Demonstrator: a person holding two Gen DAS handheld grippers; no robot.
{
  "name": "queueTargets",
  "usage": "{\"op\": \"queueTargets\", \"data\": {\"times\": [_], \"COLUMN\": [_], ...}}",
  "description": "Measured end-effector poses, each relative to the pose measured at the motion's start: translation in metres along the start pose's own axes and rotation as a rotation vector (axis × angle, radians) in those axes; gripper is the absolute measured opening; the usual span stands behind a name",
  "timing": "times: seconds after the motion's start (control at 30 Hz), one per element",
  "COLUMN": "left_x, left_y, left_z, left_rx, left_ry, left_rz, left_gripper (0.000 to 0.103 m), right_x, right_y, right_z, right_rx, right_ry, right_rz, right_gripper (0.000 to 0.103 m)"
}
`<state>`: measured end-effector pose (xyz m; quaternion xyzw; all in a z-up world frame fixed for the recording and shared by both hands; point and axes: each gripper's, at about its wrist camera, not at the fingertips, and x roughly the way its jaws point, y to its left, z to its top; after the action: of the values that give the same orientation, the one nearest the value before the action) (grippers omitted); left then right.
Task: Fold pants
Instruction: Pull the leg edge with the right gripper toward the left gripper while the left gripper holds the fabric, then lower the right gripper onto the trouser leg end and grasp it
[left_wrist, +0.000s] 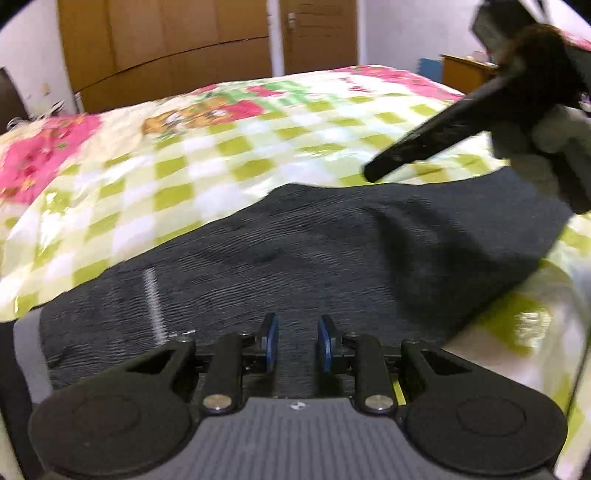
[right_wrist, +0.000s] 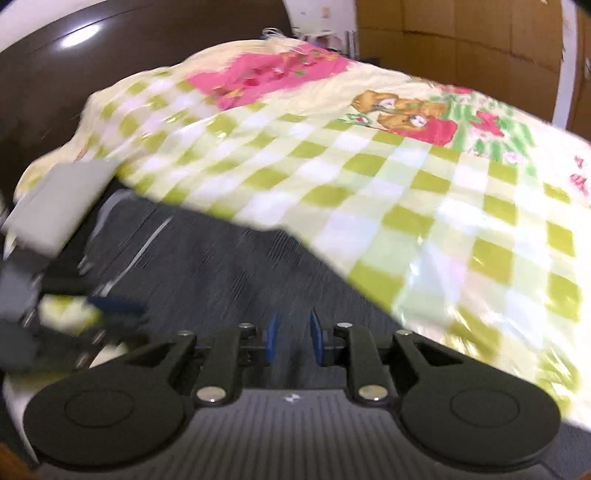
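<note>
Dark pants on checked bedspread; no legible writing; left gripper and right gripper both parted, empty

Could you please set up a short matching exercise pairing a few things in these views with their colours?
Column 1:
1. pants
2. bedspread
3. wardrobe
4. left hand-held gripper pads

Column 2:
a. brown wood
b. blue
c. dark grey
d. green and white checks with pink patches

Pairs: 1-c, 2-d, 3-a, 4-b
</note>
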<state>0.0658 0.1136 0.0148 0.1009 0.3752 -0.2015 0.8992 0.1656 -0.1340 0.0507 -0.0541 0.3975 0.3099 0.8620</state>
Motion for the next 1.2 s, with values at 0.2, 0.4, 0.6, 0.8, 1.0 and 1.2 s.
{"op": "queueTargets", "data": {"times": [0.2, 0.4, 0.6, 0.8, 1.0, 1.2], "left_x": [0.012, 0.015, 0.009, -0.006, -0.023, -0.022], "left_y": [0.027, 0.041, 0.047, 0.051, 0.071, 0.079], "left_z": [-0.007, -0.012, -0.023, -0.025, -0.042, -0.053], "left_rx": [-0.059, -0.088, -0.107, -0.102, -0.184, -0.232], "left_ry": [0.003, -0.02, -0.027, -0.006, 0.016, 0.056], "left_rz": [0.002, -0.01, 0.006, 0.078, 0.191, 0.249], "left_gripper": [0.037, 0.039, 0.04, 0.04, 0.041, 0.045], "right_x": [0.076, 0.095, 0.098, 0.09, 0.069, 0.061], "right_y": [-0.004, 0.008, -0.004, 0.003, 0.008, 0.004], "right_z": [0.036, 0.043, 0.046, 0.046, 0.043, 0.001], "right_rx": [-0.038, -0.073, 0.054, 0.066, 0.093, 0.116], "right_ry": [0.071, 0.128, 0.098, 0.07, -0.005, 0.101], "right_rz": [0.057, 0.067, 0.042, 0.004, -0.058, -0.131], "right_gripper": [0.031, 0.011, 0.006, 0.01, 0.011, 0.011]}}
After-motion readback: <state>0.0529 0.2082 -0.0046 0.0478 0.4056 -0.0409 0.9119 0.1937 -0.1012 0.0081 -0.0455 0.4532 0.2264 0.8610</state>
